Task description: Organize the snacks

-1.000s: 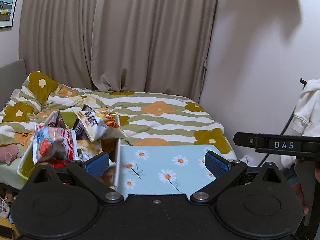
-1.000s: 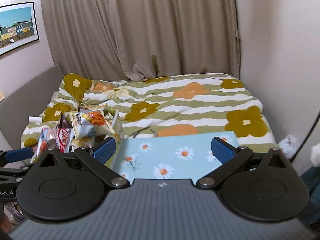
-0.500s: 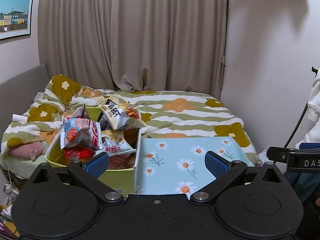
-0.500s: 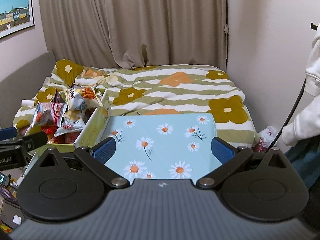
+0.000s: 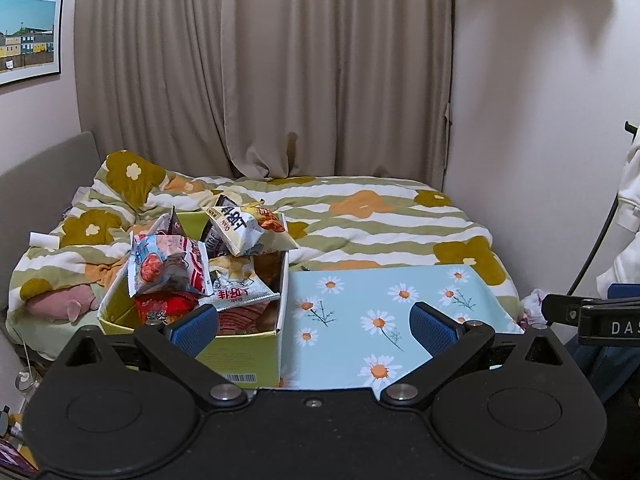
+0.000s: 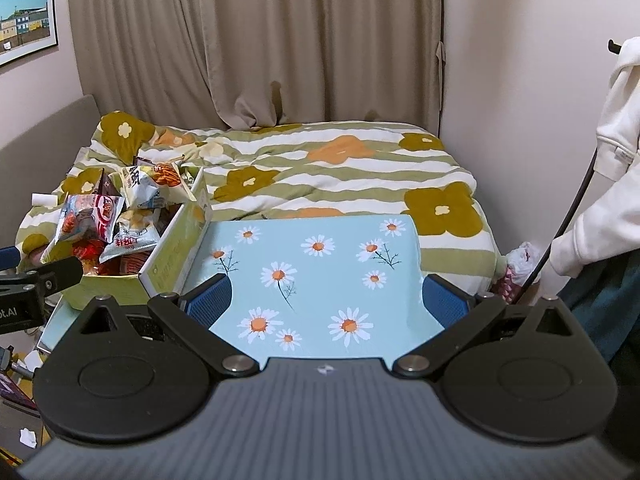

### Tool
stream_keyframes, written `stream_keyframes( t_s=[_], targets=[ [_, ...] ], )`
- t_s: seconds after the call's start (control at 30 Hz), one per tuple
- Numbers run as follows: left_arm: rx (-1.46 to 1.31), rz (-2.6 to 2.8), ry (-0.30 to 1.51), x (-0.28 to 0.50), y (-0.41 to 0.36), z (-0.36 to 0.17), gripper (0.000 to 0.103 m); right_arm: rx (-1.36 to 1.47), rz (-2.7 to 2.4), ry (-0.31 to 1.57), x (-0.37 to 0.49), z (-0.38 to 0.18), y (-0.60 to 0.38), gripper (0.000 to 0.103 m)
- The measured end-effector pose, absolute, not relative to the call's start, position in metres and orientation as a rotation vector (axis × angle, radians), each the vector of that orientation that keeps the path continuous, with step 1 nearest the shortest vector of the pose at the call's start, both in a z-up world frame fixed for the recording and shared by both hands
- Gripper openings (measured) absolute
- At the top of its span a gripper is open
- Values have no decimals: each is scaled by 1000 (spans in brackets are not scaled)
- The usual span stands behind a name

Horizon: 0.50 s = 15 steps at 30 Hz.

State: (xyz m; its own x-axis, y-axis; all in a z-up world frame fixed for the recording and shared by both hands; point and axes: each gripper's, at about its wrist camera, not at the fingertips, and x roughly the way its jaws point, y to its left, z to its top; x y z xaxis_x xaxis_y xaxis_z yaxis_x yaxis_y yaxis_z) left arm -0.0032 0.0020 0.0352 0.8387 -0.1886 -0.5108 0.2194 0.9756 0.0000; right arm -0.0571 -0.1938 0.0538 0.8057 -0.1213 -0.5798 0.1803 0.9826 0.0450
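A yellow-green cardboard box (image 5: 240, 360) (image 6: 168, 256) stands at the left end of a light blue daisy-print tabletop (image 5: 380, 308) (image 6: 320, 272). Several snack bags fill it: a white bag (image 5: 248, 228) (image 6: 148, 184) on top, a red-and-white bag (image 5: 168, 268) (image 6: 88, 216) at the left. My left gripper (image 5: 314, 330) is open and empty, its left pad in front of the box. My right gripper (image 6: 326, 300) is open and empty above the tabletop, right of the box. Each gripper's side shows at the other view's edge.
Behind the table lies a bed (image 5: 380, 220) (image 6: 340, 168) with a green-striped flowered duvet, then beige curtains (image 5: 260, 68). A white sleeve (image 6: 612, 160) and a black cable (image 6: 576, 208) are at the right. A pink plush (image 5: 64, 304) lies left of the box.
Both views have pulled back and risen, so the box and tabletop show more fully. Both grippers stay open and empty.
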Motion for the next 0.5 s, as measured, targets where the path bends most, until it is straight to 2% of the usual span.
stream_keyframes(
  t_s=[0.5],
  targets=[
    [51,-196,533,2,10,37,103,99,-159,621,-55,53,-193,103]
  ],
)
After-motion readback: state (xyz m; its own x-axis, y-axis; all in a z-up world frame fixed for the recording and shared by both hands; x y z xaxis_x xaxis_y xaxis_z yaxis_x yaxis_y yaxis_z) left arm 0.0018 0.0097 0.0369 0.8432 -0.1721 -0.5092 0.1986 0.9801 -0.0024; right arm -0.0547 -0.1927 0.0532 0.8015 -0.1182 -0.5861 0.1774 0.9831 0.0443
